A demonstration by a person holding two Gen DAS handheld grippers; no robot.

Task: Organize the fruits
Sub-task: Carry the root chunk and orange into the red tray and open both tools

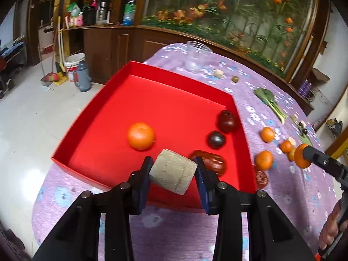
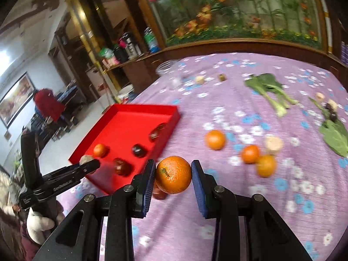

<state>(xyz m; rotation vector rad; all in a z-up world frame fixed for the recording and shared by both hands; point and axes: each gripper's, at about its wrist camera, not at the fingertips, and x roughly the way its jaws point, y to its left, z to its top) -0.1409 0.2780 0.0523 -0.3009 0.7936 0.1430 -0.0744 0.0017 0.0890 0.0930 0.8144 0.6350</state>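
Note:
My left gripper (image 1: 173, 169) is shut on a pale beige cylindrical chunk (image 1: 173, 174) and holds it over the near edge of the red tray (image 1: 91, 113). The tray holds an orange (image 1: 141, 136), two dark plums (image 1: 216, 139) and a red date (image 1: 212, 161). My right gripper (image 2: 173, 175) is shut on an orange (image 2: 174, 174) above the purple tablecloth, right of the tray (image 2: 139, 108). It also shows in the left wrist view (image 1: 304, 155). Three loose oranges (image 2: 214, 139) lie on the cloth to the right.
A clear plastic cup (image 1: 196, 56) stands beyond the tray. Leafy greens (image 2: 267, 89), a pale chunk (image 2: 273, 144) and small bits lie on the flowered cloth (image 2: 239, 206). A wooden cabinet (image 1: 113, 43) and a floor with a bucket lie off the table's left edge.

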